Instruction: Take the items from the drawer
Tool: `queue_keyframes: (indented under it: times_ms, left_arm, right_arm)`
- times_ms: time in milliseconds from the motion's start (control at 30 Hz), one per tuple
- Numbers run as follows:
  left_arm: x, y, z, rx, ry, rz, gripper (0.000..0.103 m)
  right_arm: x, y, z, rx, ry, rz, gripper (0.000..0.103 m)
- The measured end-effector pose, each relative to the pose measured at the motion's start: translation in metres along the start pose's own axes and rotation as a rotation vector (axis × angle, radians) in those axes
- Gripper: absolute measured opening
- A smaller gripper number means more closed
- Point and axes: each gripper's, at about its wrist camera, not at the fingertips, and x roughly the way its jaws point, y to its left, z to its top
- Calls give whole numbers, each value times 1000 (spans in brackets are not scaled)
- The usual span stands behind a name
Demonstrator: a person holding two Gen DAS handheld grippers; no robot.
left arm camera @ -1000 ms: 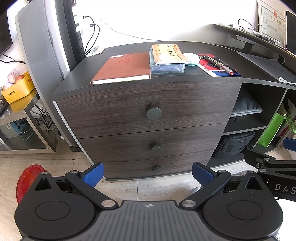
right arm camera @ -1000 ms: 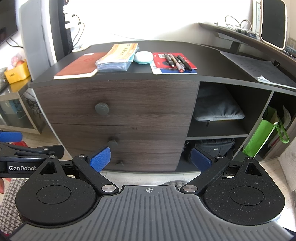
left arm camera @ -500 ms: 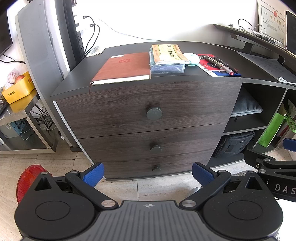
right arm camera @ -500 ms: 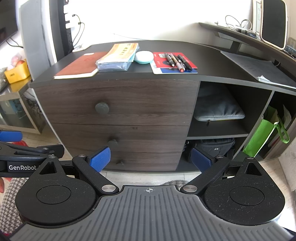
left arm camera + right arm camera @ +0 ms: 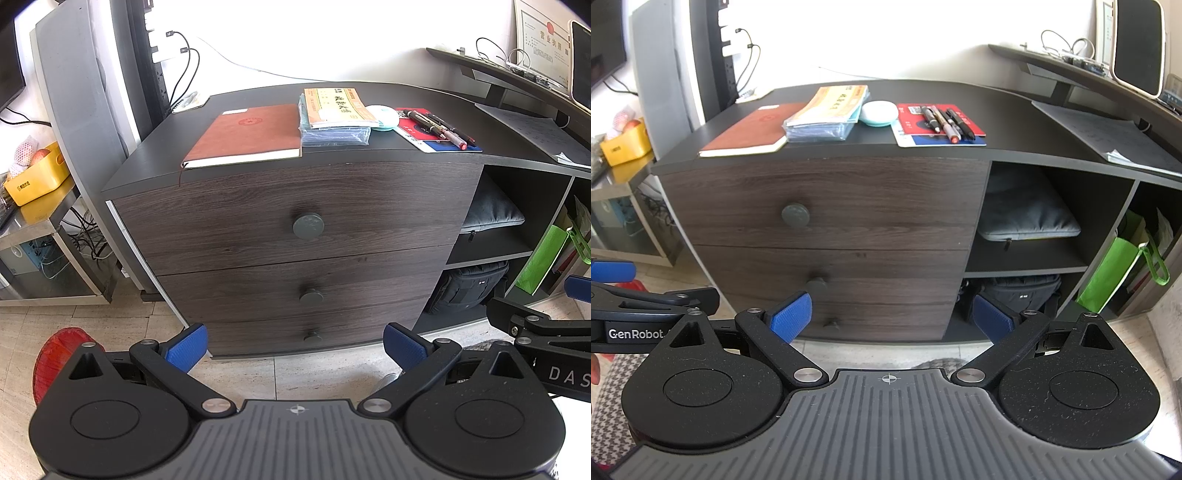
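Note:
A dark wood cabinet has three shut drawers. The top drawer (image 5: 288, 210) carries a round grey knob (image 5: 308, 226), which also shows in the right wrist view (image 5: 795, 215). The middle knob (image 5: 311, 296) and bottom knob (image 5: 313, 335) sit below it. My left gripper (image 5: 294, 347) is open and empty, held back from the cabinet near floor height. My right gripper (image 5: 892, 317) is open and empty too, to the right of the left one. On the cabinet top lie a brown notebook (image 5: 245, 134), a yellow booklet on a clear pouch (image 5: 334, 109) and pens on a red card (image 5: 439, 129).
Open shelves to the right hold a grey pouch (image 5: 1027, 218), a black bag (image 5: 1019, 291) and a green bag (image 5: 1108, 273). A yellow bin (image 5: 37, 177) sits on a steel stand at the left. A red object (image 5: 55, 354) is on the floor.

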Motion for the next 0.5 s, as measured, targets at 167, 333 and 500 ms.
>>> queue_keyframes:
  times_ms: [167,333,500]
  left_arm:
    - [1,0,0,0,1,1,101]
    - [1,-2,-2,0,0,2,101]
    - [1,-3,-3,0,0,3,101]
  right_arm:
    - [0,0,-1,1,1,0,97]
    - [0,1,-1,-1,2,0,97]
    - [-1,2,-2,0,3,0,97]
